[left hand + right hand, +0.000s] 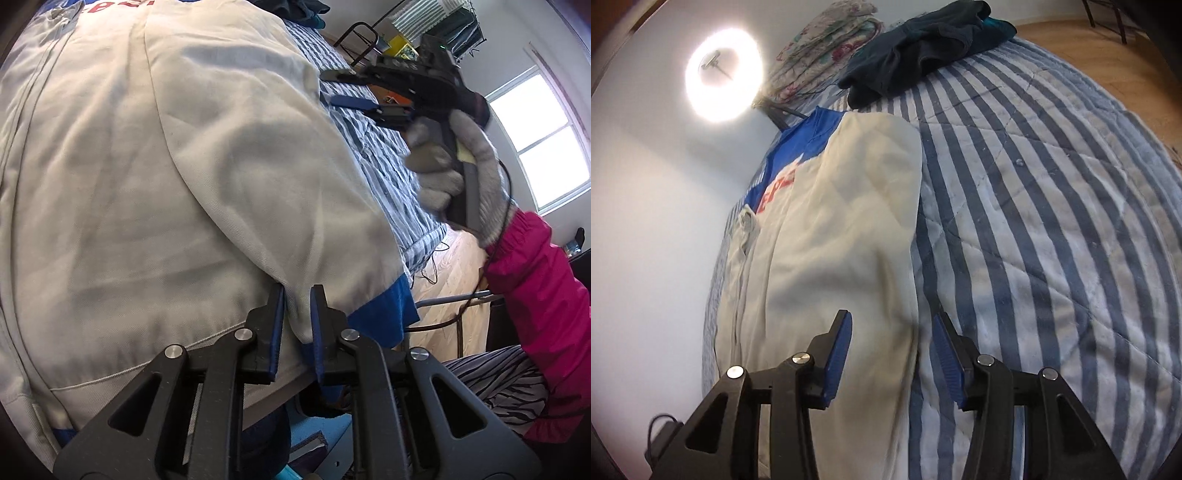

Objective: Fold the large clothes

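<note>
A large cream jacket [147, 166] with blue trim and red lettering lies spread on the striped bed; it also shows in the right wrist view [831, 240]. My left gripper [298, 295] is shut on the jacket's cream sleeve end beside its blue cuff [384, 314]. My right gripper [892, 328] is open and empty, hovering over the jacket's right edge; it also shows in the left wrist view [340, 85], held by a grey-gloved hand above the bed.
The blue-and-white striped quilt [1052, 221] covers the bed. A dark clothes pile [916, 48] and a folded floral blanket [827, 51] lie at the far end. A ring light [722, 74] stands by the wall. Wooden floor [454, 266] lies beside the bed.
</note>
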{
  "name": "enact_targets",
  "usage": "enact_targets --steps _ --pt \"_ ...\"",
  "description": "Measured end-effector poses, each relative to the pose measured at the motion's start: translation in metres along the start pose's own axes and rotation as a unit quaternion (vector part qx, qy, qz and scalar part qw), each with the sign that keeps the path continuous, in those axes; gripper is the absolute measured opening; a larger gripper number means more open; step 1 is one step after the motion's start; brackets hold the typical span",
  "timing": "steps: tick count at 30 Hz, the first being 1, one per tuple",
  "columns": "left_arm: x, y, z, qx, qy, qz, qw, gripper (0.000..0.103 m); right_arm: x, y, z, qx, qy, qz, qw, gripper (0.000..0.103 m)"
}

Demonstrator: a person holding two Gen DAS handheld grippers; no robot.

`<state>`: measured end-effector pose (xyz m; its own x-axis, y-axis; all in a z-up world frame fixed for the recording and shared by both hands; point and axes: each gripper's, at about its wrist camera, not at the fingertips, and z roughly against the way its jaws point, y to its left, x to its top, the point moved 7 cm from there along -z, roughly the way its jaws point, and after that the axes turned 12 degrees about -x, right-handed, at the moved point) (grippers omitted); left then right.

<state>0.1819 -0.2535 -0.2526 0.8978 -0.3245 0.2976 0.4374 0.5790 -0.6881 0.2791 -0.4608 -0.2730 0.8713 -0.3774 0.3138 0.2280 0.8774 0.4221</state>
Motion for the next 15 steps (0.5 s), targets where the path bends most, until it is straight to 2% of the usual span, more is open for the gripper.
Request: enact_targets --steps 3,4,5,6,7,9,11,13,15 --pt "-0.001 -0.001 0.001 -0.004 0.000 -0.001 1.0000 0.011 0.017 -0.002 -0.009 0.001 -0.011 -0.015 1.000 0.047" --pt "0.001 -0.002 0.000 -0.006 0.000 0.000 1.0000 0.011 0.024 -0.002 -0.013 -0.002 -0.018 -0.018 1.000 0.033" --pt "0.002 -0.004 0.000 -0.007 0.000 0.000 1.0000 0.011 0.029 -0.001 -0.016 0.000 -0.020 -0.018 1.000 0.014" --pt "0.002 -0.005 -0.001 -0.007 0.000 0.000 1.0000 0.011 0.034 0.002 -0.020 -0.002 -0.019 -0.011 1.000 0.005" --pt "0.002 -0.006 -0.001 -0.008 0.001 -0.001 1.0000 0.011 0.038 0.008 -0.023 -0.013 -0.019 0.007 1.000 0.001" --pt "0.003 -0.009 0.000 -0.008 -0.002 -0.008 0.9999 0.011 0.044 0.021 -0.024 -0.058 -0.036 0.065 0.996 0.001" --pt "0.003 -0.012 0.004 -0.010 -0.003 -0.012 0.9999 0.011 0.053 0.026 -0.024 -0.094 -0.054 0.087 0.990 0.000" --pt "0.002 -0.015 0.006 -0.010 -0.003 -0.020 0.9998 0.011 0.056 0.022 -0.028 -0.097 -0.048 0.075 0.991 0.001" --pt "-0.002 -0.019 0.008 -0.011 0.000 -0.024 0.9996 0.011 0.051 0.021 -0.030 -0.072 -0.029 0.070 0.995 0.002"
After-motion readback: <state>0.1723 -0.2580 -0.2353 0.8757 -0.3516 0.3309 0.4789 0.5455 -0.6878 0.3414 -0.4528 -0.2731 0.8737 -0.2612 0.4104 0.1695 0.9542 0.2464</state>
